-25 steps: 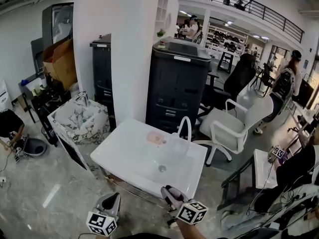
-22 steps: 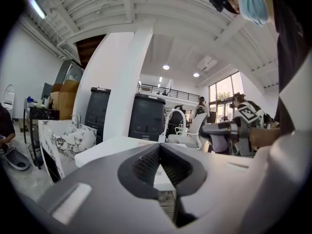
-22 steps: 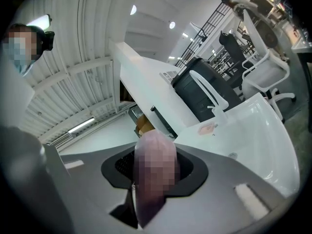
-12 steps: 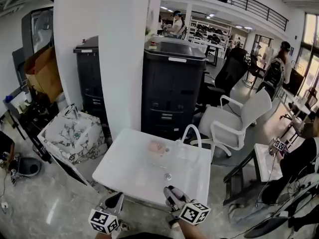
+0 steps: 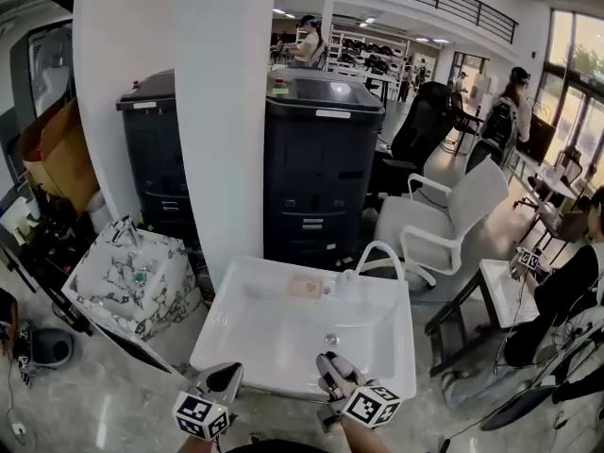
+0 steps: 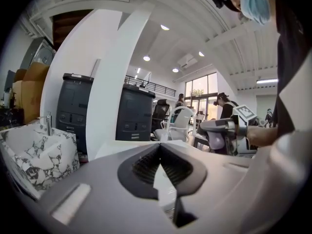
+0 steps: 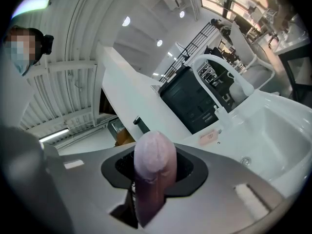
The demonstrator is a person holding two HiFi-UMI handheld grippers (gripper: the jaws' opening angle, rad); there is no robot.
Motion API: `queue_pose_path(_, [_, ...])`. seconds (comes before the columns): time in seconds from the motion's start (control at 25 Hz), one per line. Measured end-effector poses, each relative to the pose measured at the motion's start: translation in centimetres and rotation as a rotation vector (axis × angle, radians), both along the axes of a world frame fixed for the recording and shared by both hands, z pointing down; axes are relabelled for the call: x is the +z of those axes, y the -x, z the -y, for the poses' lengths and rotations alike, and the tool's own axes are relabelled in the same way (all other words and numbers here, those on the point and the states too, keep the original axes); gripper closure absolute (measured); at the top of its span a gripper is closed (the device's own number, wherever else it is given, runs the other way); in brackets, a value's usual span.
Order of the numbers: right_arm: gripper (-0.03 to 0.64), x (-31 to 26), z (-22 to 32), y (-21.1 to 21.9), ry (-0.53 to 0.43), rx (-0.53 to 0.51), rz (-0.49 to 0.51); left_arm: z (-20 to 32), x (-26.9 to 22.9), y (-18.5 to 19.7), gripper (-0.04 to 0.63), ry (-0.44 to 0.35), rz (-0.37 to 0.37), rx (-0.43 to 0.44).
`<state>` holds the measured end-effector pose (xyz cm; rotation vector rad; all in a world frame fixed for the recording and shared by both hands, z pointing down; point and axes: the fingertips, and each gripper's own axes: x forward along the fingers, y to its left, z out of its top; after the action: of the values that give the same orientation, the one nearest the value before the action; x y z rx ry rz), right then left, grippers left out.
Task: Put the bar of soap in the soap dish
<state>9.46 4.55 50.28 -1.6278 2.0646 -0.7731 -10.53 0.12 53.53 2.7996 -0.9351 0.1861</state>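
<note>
Right gripper (image 7: 155, 152) pinches the soap (image 7: 155, 162), a pale pink bar with a rounded end that stands up between the dark pads and sticks out past them. In the head view this gripper (image 5: 335, 371) sits at the bottom edge, over the near rim of the sink (image 5: 247, 340), with its marker cube toward the person.

Left gripper (image 6: 159, 147) has its jaws brought together at the tips, with nothing between them. In the head view it (image 5: 222, 380) hangs just off the sink's near left corner, well apart from the right one.

The sink is white and rectangular, with a drain (image 5: 330, 339) in the basin and an arched white faucet (image 5: 377, 250) at the far right. The dish (image 5: 307, 288) is a small pinkish tray on the far rim, just left of the faucet. From the right gripper view it (image 7: 209, 136) lies beyond the soap, across the basin. The soap is not yet in it.

A marbled basin (image 5: 123, 276) stands tilted to the left of the sink. Behind the sink rise a white column (image 5: 222, 111) and a black cabinet (image 5: 316, 173), with a white chair (image 5: 444, 225) to the right.
</note>
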Motion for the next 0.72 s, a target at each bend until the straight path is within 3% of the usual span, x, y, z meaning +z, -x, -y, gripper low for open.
queue_pose_path(0.36, [0.494,1.0,2.0,2.4,0.019,0.056,-0.010,2.9,1.2,2.5,0.543,0.024,-0.016,0.049])
queue_pose_path(0.72, [0.494,1.6,6.4,0.1,0.030,0.053,-0.049,5.8,2.3,0.6,0.543,0.043,-0.014,0.053])
